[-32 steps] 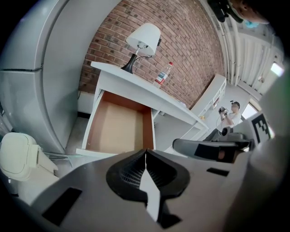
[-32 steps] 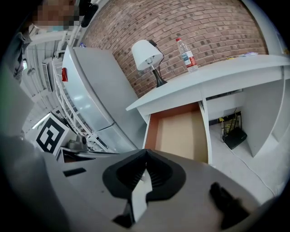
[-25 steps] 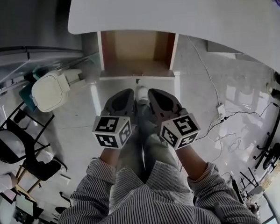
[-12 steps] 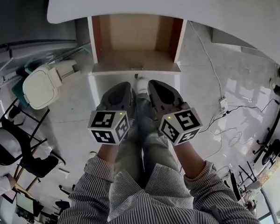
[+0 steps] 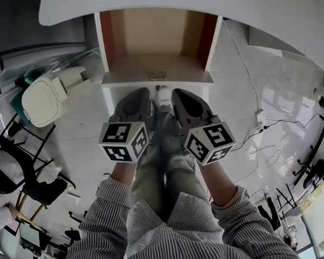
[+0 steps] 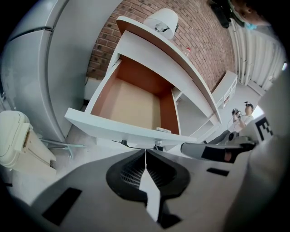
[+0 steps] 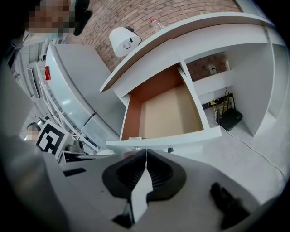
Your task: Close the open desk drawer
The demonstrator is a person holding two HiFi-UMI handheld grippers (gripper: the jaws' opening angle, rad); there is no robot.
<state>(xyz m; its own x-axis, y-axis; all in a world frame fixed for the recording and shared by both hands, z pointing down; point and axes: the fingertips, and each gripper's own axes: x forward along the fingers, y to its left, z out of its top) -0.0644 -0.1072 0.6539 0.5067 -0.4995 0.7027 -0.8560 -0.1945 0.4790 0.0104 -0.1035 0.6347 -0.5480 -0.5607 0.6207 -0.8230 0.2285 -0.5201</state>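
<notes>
White laminate fills the top of my head view: the desk (image 5: 209, 4), the biggest thing here, with the drawer (image 5: 154, 40) pulled well out from under it, its brown wooden inside bare. The drawer's white front panel (image 5: 121, 78) faces me, just ahead of both tools and apart from them, so the closing push has not begun. My left gripper (image 6: 145, 152) and right gripper (image 7: 146, 152) sit side by side below that panel, near its middle. Each has its 2 jaws pressed together with nothing between them, pointing at the panel's underside. My shoe (image 5: 163, 93) shows between the 2 grippers, under the drawer's front edge. The smallest thing is a metal fitting (image 5: 159, 76) on the panel's top edge, probably a lock. I judge the main risk to be height: my clenched tips are aimed low, so a straight push could slide under the panel and miss it, or lift the drawer instead of driving it in. If only 1 gripper lands, or the 2 press unevenly, the drawer may twist on its runners and jam. Narrow closed tips on smooth laminate could also skid sideways. A hard shove could slam it and bounce it back open.
</notes>
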